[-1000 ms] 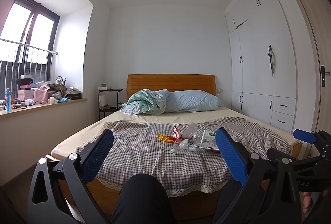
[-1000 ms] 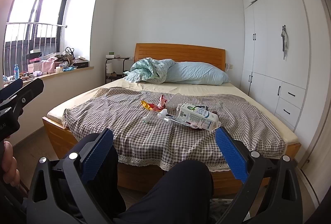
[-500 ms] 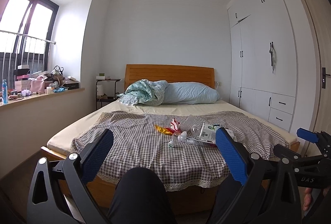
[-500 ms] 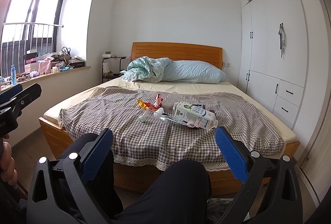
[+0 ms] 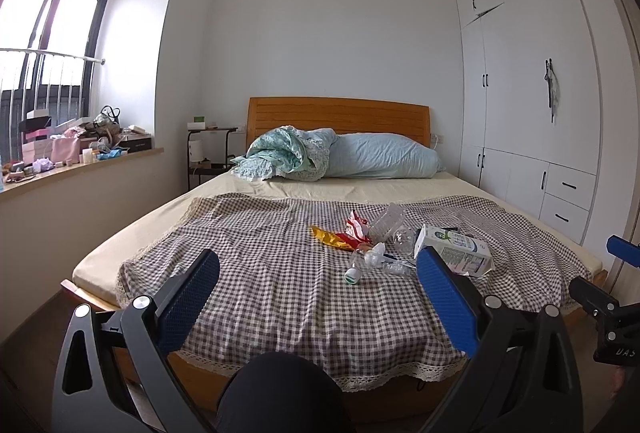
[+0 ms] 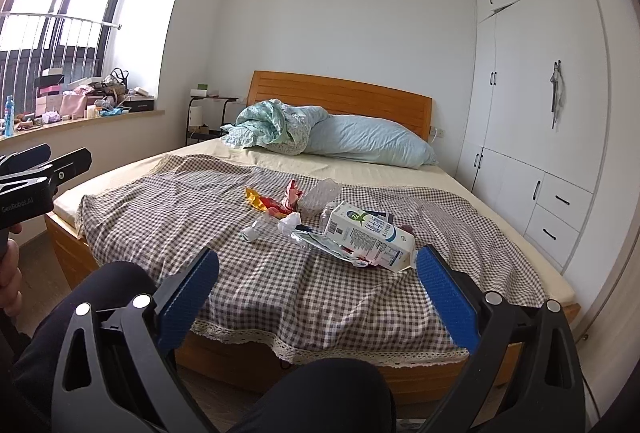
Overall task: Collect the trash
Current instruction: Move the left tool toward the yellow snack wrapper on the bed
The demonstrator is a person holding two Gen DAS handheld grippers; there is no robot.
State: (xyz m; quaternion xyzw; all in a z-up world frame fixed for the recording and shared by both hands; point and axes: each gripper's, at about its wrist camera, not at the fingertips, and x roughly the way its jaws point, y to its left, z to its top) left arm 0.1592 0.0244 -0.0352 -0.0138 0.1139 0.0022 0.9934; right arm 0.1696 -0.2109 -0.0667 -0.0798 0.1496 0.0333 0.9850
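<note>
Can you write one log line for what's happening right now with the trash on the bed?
left gripper: open, empty | right gripper: open, empty | trash: carton, bottle, wrappers on bed, untouched

You are in a home bedroom: a double bed with wooden headboard, pale blue pillow and checked cloth, white built-in wardrobe, and a cluttered window ledge.

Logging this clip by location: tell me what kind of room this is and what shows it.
A bedroom in a home. A bed with a wooden headboard and a blue pillow fills the room, and a white built-in wardrobe lines one wall. Trash, including a milk carton, lies on the checked cloth.
</note>
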